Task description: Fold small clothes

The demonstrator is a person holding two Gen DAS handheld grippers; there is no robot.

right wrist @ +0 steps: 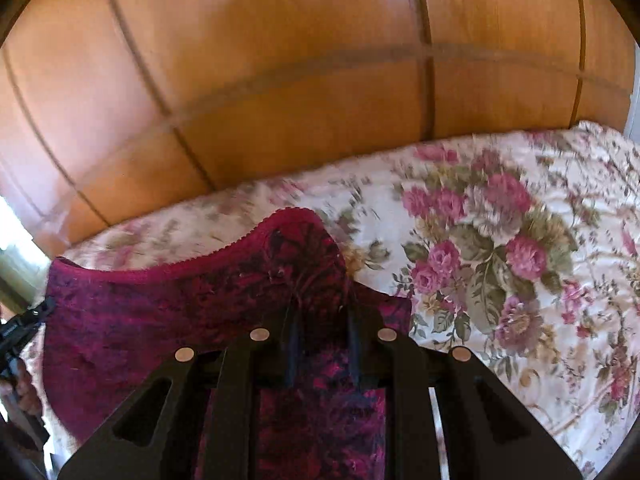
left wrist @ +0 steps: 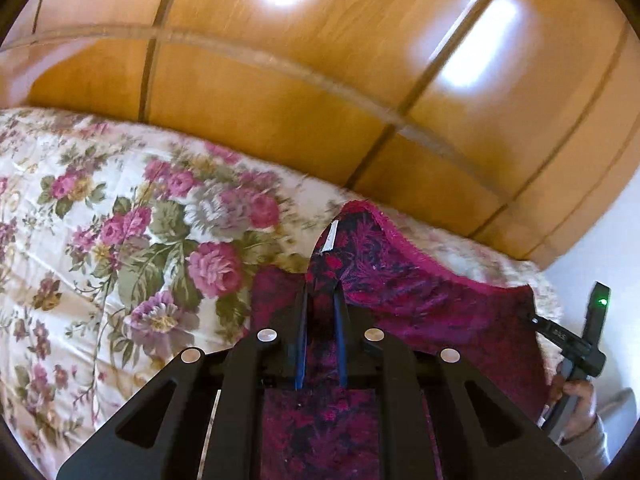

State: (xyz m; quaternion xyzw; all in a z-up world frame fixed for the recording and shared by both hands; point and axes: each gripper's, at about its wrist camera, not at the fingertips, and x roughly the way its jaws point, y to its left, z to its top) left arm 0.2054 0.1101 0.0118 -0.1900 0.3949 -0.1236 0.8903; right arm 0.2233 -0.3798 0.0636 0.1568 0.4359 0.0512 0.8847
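While we hold the garment [left wrist: 420,288] stretched over the bed [left wrist: 100,208], left gripper [left wrist: 320,300] and right gripper [right wrist: 320,312] each pinched on an upper corner, uneven pulling could slip the thin cloth free, spoiling the fold.

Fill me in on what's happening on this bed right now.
A person is folding a small magenta-and-dark patterned garment over a floral bedspread. The left gripper and the right gripper each pinch a part of it, one on either side, and the cloth hangs spread between them. A wooden wardrobe stands behind the bed.
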